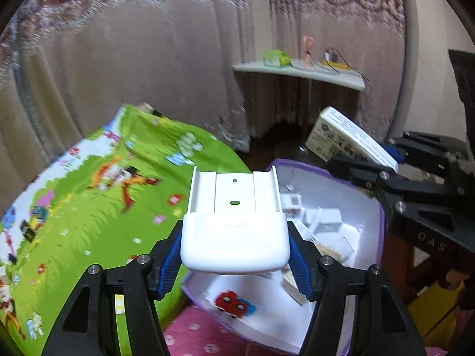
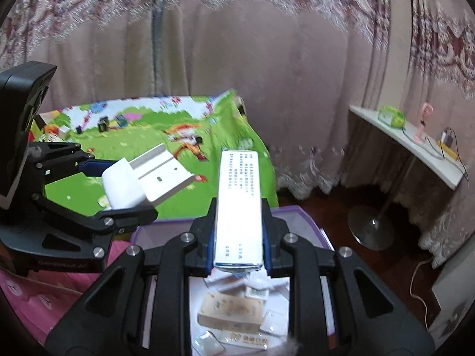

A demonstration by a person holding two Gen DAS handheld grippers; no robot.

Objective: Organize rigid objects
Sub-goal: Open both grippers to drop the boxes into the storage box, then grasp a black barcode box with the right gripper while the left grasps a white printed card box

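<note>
Left tongs (image 1: 236, 255) clamped on a white plastic holder (image 1: 234, 225), blue pads (image 1: 170, 262) pressing both its sides; it is held above the edge of a purple-rimmed box (image 1: 381, 222). Right tongs (image 2: 239, 255) closed on a long white printed carton (image 2: 239, 204), lifted over the same box. Inside the box: small white boxes (image 1: 325, 218), a red and blue toy car (image 1: 234, 302), a tan packet (image 2: 231, 311). Green cartoon mat (image 1: 89, 195) to the left.

We see the purple box (image 1: 368, 207) open from above, though small cartons (image 1: 323, 219) and a toy car (image 1: 234, 302) crowd its floor; the green mat (image 1: 89, 195) alongside lies mostly bare.
</note>
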